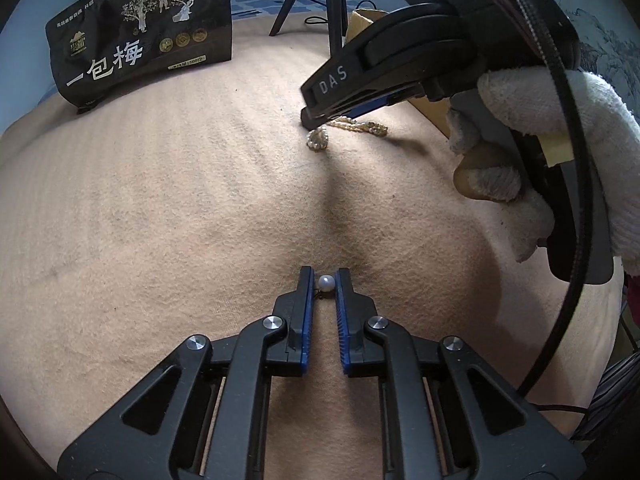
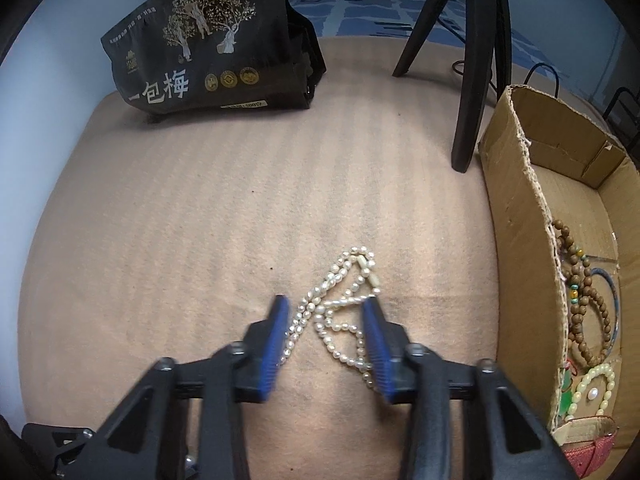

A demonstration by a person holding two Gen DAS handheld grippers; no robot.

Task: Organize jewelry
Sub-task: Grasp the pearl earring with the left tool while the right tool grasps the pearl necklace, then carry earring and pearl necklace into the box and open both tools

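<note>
A white pearl necklace [image 2: 340, 300] lies coiled on the tan cloth. My right gripper [image 2: 326, 312] is open, its blue pads on either side of the necklace, low over it. In the left wrist view the right gripper [image 1: 316, 114] shows from the side above the necklace [image 1: 352, 128]. My left gripper [image 1: 325, 284] has its jaws narrowly apart around a single pearl earring [image 1: 326, 282] on the cloth; I cannot tell whether the pads touch it.
A cardboard box [image 2: 516, 208] at the right holds wooden bead strands [image 2: 588, 304], a pale bead bracelet [image 2: 592, 388] and other jewelry. A black snack bag [image 2: 212, 48] stands at the back left. Black tripod legs [image 2: 476, 80] stand beside the box.
</note>
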